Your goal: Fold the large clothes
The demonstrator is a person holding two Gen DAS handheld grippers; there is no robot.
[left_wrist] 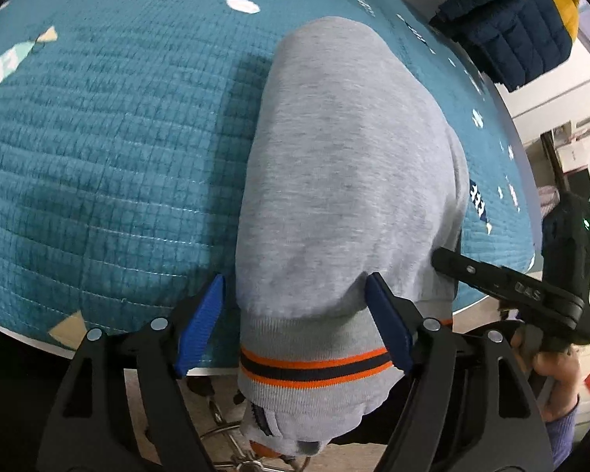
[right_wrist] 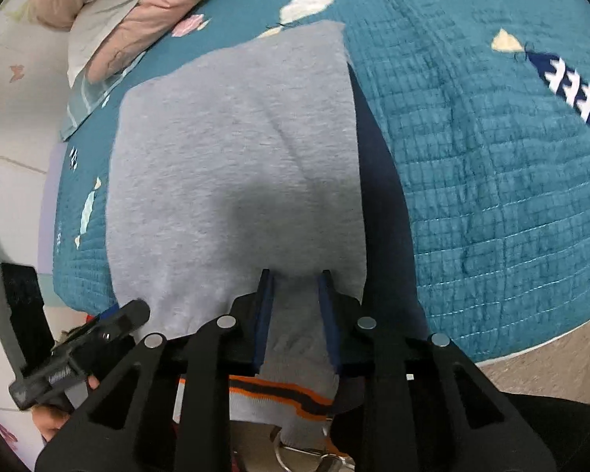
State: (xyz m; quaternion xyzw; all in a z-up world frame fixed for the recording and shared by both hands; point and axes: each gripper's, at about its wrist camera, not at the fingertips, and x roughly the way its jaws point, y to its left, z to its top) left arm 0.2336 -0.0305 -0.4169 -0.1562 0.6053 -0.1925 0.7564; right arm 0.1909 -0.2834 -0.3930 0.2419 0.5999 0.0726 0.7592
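Seemingly mid-fold, the right gripper (right_wrist: 295, 283) is pinching the grey sweatshirt (right_wrist: 232, 165) lying on the teal quilt (right_wrist: 491, 196), the left gripper (left_wrist: 295, 299) straddling its hem, jaws spread, needing to clamp next.

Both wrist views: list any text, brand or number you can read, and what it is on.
"DAS": on the right gripper's black body, seen upside down in the left wrist view.
"EEE"-like white marks: on a navy patch of the teal quilt; likely pattern, not words.
Grey sweatshirt: no text visible.
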